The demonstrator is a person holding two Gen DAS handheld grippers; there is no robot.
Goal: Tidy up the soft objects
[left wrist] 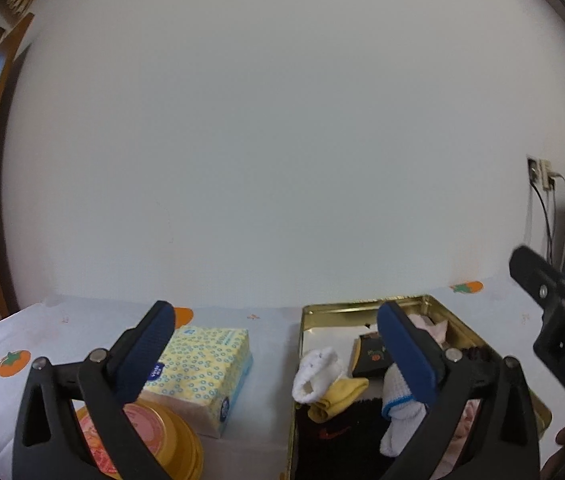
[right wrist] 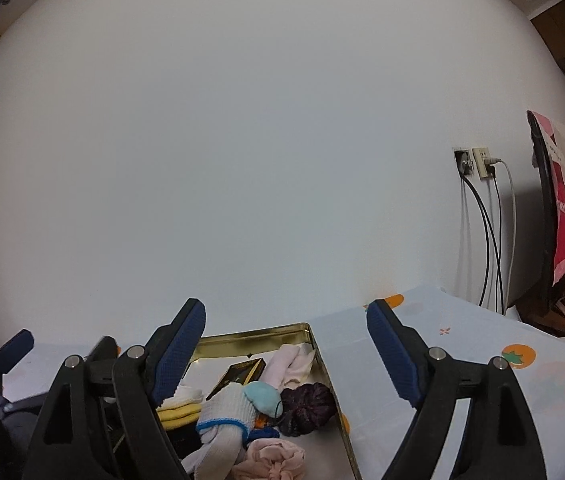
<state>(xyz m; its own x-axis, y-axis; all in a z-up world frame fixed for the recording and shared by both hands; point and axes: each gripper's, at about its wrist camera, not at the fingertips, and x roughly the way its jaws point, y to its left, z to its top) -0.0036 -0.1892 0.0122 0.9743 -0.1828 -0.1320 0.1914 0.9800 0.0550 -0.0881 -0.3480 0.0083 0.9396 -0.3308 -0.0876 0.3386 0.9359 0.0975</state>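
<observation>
Most of the soft things already lie in the gold tin (left wrist: 434,303), which sits open on the worktop (left wrist: 266,360) in the lower right of the left wrist view. Inside it are a white sock (left wrist: 316,372), a yellow sock (left wrist: 336,398), a white glove with a blue cuff (right wrist: 226,410), a light blue pouch (right wrist: 263,397), a dark purple scrunchie (right wrist: 308,404), pale pink cloth (right wrist: 272,458) near the front and another pink piece (right wrist: 292,362) at the back, with a small dark box (right wrist: 242,374) among them. The heap looks loose, not sorted, so I judge the gathering nearly done and the tidying still to do.

Outside the tin, in the lower left of the left wrist view, a pack of tissues (left wrist: 206,364) rests on the worktop just beside a round gold lid (left wrist: 178,440). It may be the last soft thing to go in.

The left gripper (left wrist: 278,324) has its jaws well apart with nothing between them, straddling the gap between the tissues and the tin. The right gripper (right wrist: 286,320) also stands with jaws wide and empty, over the tin's right wall.

Cables hang from wall sockets (right wrist: 478,162) at the right, clear of the work. The tin's raised rim and the crowded contents would be the main hindrance to placing more.
</observation>
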